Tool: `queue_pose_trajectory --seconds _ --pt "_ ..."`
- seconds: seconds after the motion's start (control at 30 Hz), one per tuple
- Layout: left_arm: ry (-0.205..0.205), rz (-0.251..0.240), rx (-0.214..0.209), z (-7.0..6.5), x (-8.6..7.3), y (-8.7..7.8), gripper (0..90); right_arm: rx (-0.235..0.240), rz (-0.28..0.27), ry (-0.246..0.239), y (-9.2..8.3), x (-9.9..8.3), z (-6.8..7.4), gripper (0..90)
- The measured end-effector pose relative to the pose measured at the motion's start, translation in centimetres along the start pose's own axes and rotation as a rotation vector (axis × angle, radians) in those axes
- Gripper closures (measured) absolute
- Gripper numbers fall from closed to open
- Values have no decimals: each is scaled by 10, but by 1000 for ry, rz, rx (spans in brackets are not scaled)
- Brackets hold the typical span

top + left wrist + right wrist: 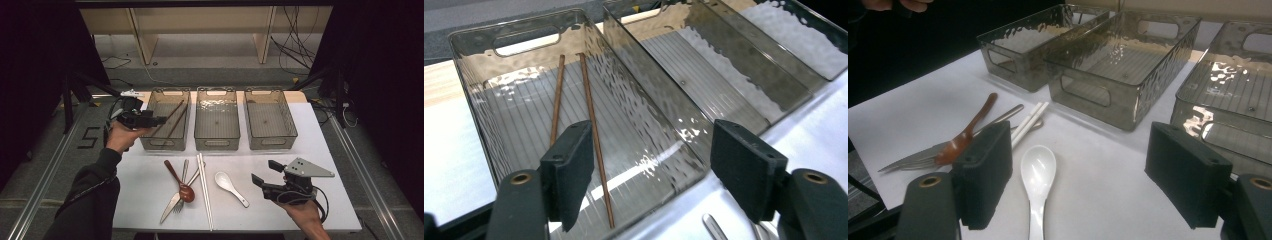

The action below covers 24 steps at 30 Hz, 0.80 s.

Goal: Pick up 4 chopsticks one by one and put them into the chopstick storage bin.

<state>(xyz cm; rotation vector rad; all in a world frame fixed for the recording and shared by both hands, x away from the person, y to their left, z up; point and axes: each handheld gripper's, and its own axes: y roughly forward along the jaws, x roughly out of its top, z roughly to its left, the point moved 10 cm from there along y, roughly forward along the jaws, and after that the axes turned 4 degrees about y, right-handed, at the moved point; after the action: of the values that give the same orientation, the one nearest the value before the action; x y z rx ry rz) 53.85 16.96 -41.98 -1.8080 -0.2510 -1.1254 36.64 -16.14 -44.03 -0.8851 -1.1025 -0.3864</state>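
At the far left, the left gripper (161, 120) hangs over the near end of the leftmost of 3 clear smoke-grey plastic bins (150, 107), its fingers (569, 170) spread wide and holding nothing. Inside that bin lie 2 thin brown wooden chopsticks (591, 130), resting on the ribbed floor, 1 passing between the open fingers in the left gripper view. They look light and stiff, and easy to roll.

Moving right along the white desk (330, 150), in front of the bins lies a cluster: a brown wooden spoon (179, 182) across a steel fork (181, 192) and a steel knife (172, 202), then a pair of long white chopsticks (204, 190) side by side.

Next comes the white ceramic soup spoon (230, 187), alone on the desk, bowl up, handle pointing toward the person. I judge it the likeliest next pick: glazed, so slippery; rigid, fairly light, and liable to chip if dropped. The slim handle near its middle offers the fingers the surest pinch.

Just right of it, the right gripper (265, 175) hovers above the desk, fingers (983, 175) apart and empty, aimed at that spoon.
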Motion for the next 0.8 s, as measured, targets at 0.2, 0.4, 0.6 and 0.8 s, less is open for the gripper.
queue_pose_trajectory --seconds 0.2,0.4,0.6,0.8 --pt "6 -16 -5 -12 -6 -9 278 7 22 -4 3 -2 3 274" --pt "31 -46 -18 -29 -17 -16 211 21 63 6 11 -6 8 274" --pt "54 -88 -27 -43 -26 -29 198 50 108 1 21 -9 21 274" --pt "25 -130 -39 -54 -45 -39 193 62 144 -9 31 -11 30 281"
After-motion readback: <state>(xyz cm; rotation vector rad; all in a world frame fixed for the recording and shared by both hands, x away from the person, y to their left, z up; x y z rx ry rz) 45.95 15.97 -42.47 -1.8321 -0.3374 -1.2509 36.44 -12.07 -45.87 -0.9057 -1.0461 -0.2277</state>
